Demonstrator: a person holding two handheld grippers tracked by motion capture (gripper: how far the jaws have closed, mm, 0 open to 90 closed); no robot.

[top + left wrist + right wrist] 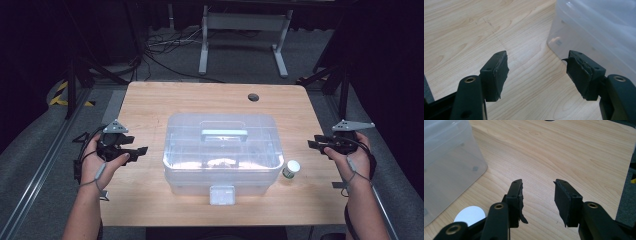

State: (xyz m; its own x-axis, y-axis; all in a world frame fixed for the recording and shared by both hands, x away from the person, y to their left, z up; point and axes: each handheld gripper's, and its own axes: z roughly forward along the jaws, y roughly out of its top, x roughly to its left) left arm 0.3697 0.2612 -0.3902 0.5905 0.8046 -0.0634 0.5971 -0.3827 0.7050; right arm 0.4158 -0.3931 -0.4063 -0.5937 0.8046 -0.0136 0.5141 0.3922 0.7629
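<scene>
Left gripper [141, 150]: held at the near left of the counter [150, 100], fingers [495, 75] spread apart with nothing between them, aimed at the box's left wall and apart from it.
Right gripper [312, 144]: held at the near right edge, fingers [565, 200] parted over bare wood, gripping nothing.
Latch [222, 195]: a pale clasp at the middle of the box's near wall.
Small jar [291, 169]: white-lidded, upright on the counter just beside the box's near right corner, between the box and the right gripper.
Clear plastic box [222, 150]: lid on, pale handle on top, standing at the counter's centre between the two grippers.
Round hole [253, 97]: in the far part of the counter, behind the box.
</scene>
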